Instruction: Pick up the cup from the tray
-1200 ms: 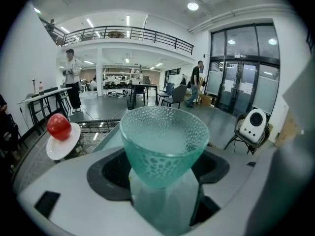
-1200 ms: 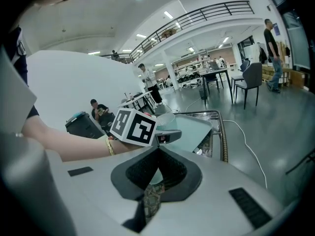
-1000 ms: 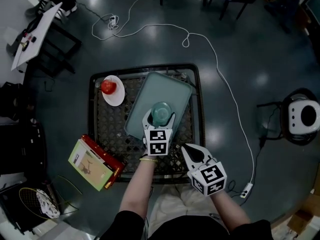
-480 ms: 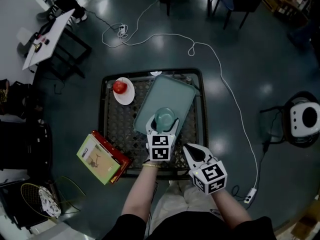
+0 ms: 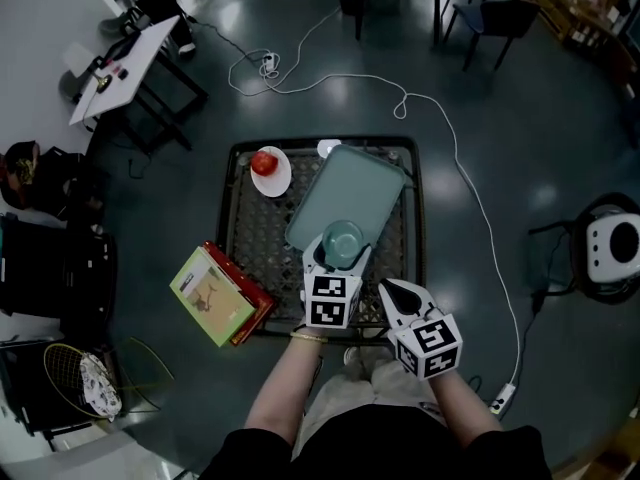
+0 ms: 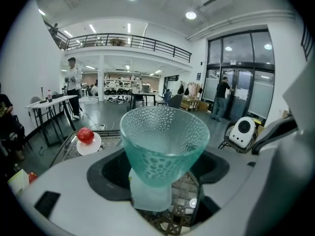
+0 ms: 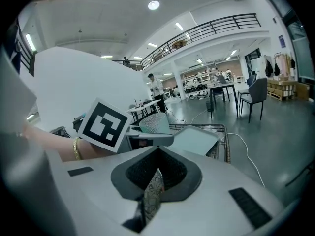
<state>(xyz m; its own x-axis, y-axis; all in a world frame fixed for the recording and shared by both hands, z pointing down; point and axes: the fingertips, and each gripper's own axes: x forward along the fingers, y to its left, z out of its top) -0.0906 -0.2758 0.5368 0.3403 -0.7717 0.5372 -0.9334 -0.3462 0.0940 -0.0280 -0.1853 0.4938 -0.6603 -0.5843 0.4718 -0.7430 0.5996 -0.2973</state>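
Note:
A teal dimpled glass cup [image 5: 343, 242] [image 6: 165, 141] stands upright between the jaws of my left gripper [image 5: 338, 258] [image 6: 162, 173], which is shut on its lower body. The cup hangs over the near end of the pale green tray [image 5: 355, 190], and the tray holds nothing else. In the left gripper view only black mesh shows beneath the cup. My right gripper [image 5: 397, 293] [image 7: 156, 154] sits nearer the person, to the right of the left one, jaws together with nothing in them. From the right gripper view the cup [image 7: 153, 123] shows above the tray [image 7: 194, 137].
The tray lies on a black mesh table [image 5: 250, 238]. A white plate with a red apple [image 5: 268, 168] [image 6: 84, 136] sits at its far left. A red and green box [image 5: 218, 296] overhangs the near left corner. A white cable [image 5: 470, 188] and a white round appliance [image 5: 612, 243] are on the floor.
The left gripper has drawn the cup from the tray's middle toward its near end. The whole scene has slid right and down in the head view. The right gripper keeps its place beside the left.

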